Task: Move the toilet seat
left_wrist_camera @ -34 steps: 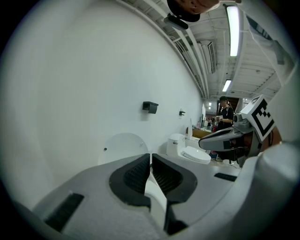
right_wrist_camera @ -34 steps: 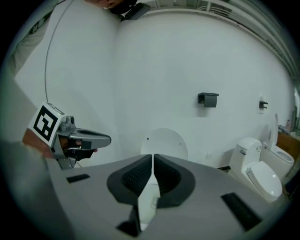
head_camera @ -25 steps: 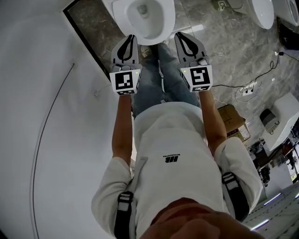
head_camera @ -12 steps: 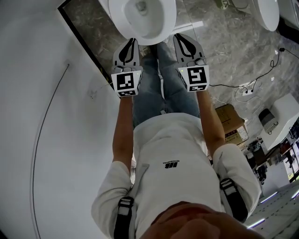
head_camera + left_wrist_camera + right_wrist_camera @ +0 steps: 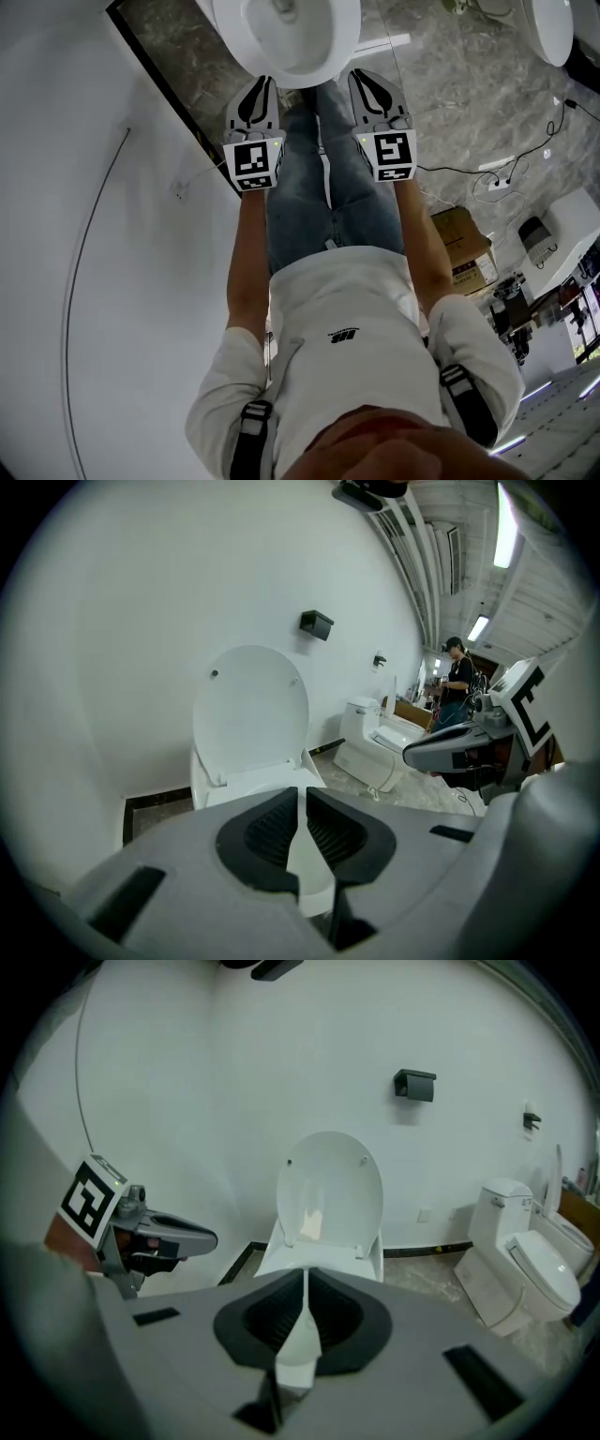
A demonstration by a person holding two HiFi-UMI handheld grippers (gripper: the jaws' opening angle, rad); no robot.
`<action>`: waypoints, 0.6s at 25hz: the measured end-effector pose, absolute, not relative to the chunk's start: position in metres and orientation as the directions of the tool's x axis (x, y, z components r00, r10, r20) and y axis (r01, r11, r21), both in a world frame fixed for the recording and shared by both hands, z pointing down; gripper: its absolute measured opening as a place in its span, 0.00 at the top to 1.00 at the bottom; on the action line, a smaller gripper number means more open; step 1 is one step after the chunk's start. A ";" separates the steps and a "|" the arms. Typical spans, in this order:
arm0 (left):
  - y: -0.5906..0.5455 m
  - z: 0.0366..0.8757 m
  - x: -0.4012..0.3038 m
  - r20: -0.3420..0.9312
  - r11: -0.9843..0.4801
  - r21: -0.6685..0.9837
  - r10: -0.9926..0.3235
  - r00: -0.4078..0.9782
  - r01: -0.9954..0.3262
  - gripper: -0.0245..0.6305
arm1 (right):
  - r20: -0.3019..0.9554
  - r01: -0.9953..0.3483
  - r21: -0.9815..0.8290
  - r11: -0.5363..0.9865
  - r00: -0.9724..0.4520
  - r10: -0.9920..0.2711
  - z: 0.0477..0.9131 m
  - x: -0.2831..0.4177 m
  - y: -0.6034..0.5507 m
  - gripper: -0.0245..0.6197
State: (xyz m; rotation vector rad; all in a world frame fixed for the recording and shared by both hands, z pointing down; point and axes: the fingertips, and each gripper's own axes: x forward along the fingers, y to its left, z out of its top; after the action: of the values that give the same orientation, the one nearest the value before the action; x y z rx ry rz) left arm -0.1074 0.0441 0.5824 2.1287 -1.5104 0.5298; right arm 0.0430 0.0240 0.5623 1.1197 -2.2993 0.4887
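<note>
When seen from the head, holds left gripper (image 5: pixel 260 82) and right gripper (image 5: pixel 364 75) side by side over the legs, tips just near of the bowl (image 5: pixel 323 66) at the far edge. Leaves a box (image 5: pixel 459 239) and a cable (image 5: pixel 497 178) on the floor to the right.

From the left gripper view, finds the jaws pressed together with nothing between. Looks past them at the seat (image 5: pixel 251 710), raised upright against the far wall, apart from the tips. Catches the right gripper at right, a second toilet (image 5: pixel 375 747) beyond it, a black holder (image 5: pixel 317 623) on the wall and a person (image 5: pixel 459 682) far right.

From the right gripper view, finds those jaws pressed together too, empty. Faces the upright seat straight ahead, with the left gripper at left and the second toilet at right.
</note>
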 end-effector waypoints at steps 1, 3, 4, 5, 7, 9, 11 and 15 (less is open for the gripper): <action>0.045 0.587 -0.108 0.566 -0.280 0.156 -0.761 0.318 -0.947 0.91 | 0.605 -0.800 -0.090 0.593 -0.517 -0.606 0.566 0.041 0.024 0.91; 0.046 0.597 -0.109 0.575 -0.282 0.157 -0.753 0.320 -0.946 0.91 | 0.608 -0.796 -0.092 0.598 -0.521 -0.599 0.574 0.038 0.022 0.91; 0.046 0.601 -0.110 0.578 -0.283 0.158 -0.750 0.322 -0.946 0.91 | 0.611 -0.795 -0.091 0.600 -0.521 -0.596 0.579 0.036 0.021 0.91; 0.046 0.606 -0.110 0.582 -0.284 0.159 -0.747 0.322 -0.945 0.91 | 0.614 -0.795 -0.090 0.600 -0.519 -0.595 0.583 0.035 0.020 0.91; 0.047 0.616 -0.112 0.593 -0.282 0.162 -0.738 0.322 -0.946 0.91 | 0.621 -0.798 -0.089 0.596 -0.513 -0.593 0.593 0.033 0.017 0.91; 0.048 0.628 -0.115 0.605 -0.277 0.167 -0.729 0.320 -0.946 0.91 | 0.630 -0.799 -0.085 0.595 -0.506 -0.589 0.604 0.031 0.016 0.91; 0.051 0.638 -0.117 0.614 -0.276 0.170 -0.721 0.321 -0.946 0.91 | 0.642 -0.791 -0.076 0.607 -0.504 -0.577 0.615 0.030 0.019 0.91; 0.052 0.652 -0.114 0.630 -0.284 0.171 -0.705 0.326 -0.943 0.91 | 0.666 -0.780 -0.072 0.622 -0.502 -0.552 0.631 0.033 0.024 0.91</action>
State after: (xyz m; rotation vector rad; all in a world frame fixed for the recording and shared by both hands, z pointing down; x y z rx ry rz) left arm -0.1145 0.0518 0.6521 2.0772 -1.4459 0.6037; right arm 0.0332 0.0241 0.6314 1.0402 -2.2396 0.4902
